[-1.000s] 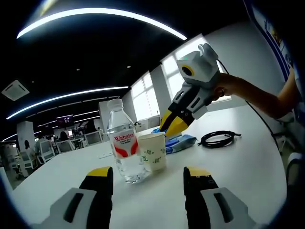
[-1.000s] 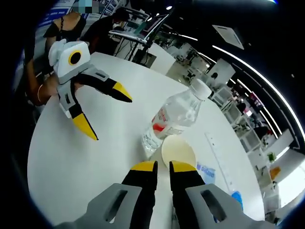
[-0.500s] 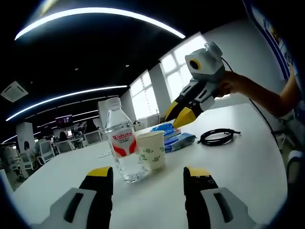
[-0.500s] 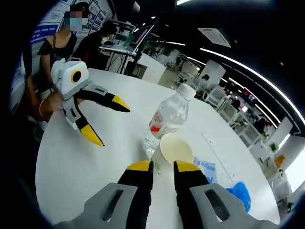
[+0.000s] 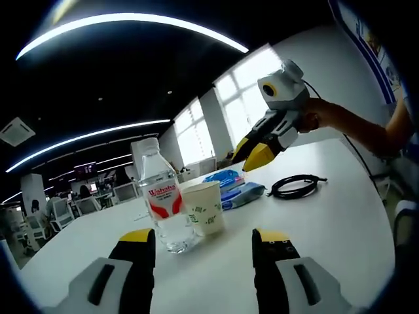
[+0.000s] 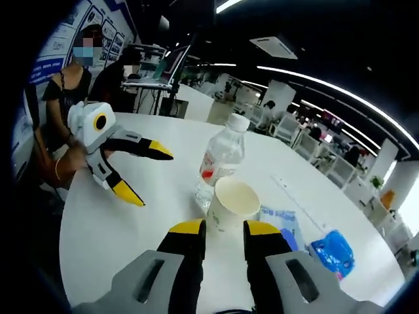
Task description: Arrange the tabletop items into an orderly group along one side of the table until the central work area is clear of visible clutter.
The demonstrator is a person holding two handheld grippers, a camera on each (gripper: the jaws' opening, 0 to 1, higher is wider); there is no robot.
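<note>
A clear water bottle with a red label stands on the white table, touching a paper cup on its right. My left gripper is open, low over the table, just short of both. My right gripper hangs in the air above and behind the cup, held by a hand. In the right gripper view the empty cup and the bottle lie just beyond my right gripper, whose jaws stand a little apart with nothing between them. The left gripper is wide open at the left.
Blue packs lie behind the cup, and a coiled black cable to their right. A flat blue pack and a crumpled blue bag lie right of the cup. A person sits behind the table edge.
The right gripper has lifted up and back from the cup and its jaws have parted slightly. The left gripper, bottle and cup have stayed put.
</note>
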